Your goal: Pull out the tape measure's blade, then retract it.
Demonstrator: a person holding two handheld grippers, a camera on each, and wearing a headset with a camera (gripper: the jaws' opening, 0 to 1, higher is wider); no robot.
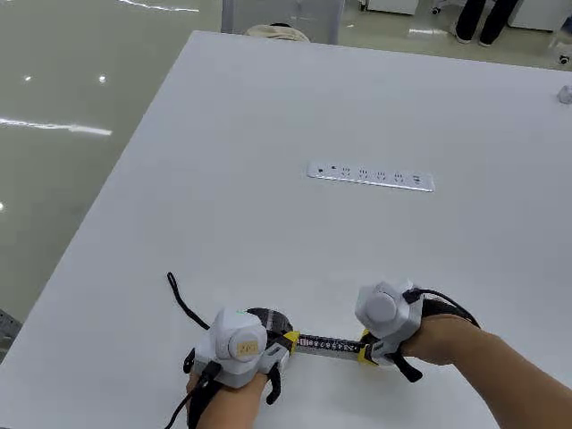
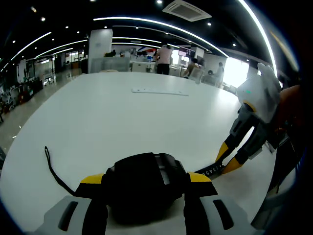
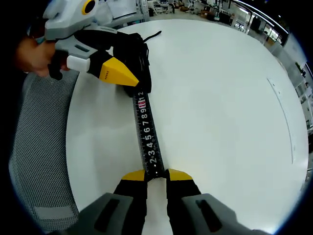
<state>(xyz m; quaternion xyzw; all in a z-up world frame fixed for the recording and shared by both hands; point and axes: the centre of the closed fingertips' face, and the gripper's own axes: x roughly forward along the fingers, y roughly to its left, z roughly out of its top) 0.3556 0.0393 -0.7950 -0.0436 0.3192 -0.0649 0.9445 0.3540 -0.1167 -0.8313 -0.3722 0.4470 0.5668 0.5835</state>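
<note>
Tape measure case [image 2: 144, 188]: black, lying on the white desk [image 1: 357, 107] near the person's edge.
Left claw [image 2: 146, 178]: pinching the case by both flanks with its yellow tips.
Blade [image 3: 147, 132]: pulled out a short way, stretched straight from the case's mouth, printed numbers facing up.
Right claw [image 3: 156, 175]: pressed together on the blade's free end, yellow tips on either side of it.
Strap [image 1: 183, 302]: thin black cord trailing from the case across the desk, on the side away from the blade.
Power strip [image 1: 371, 176]: white, farther up the desk, well apart from both claws.
</note>
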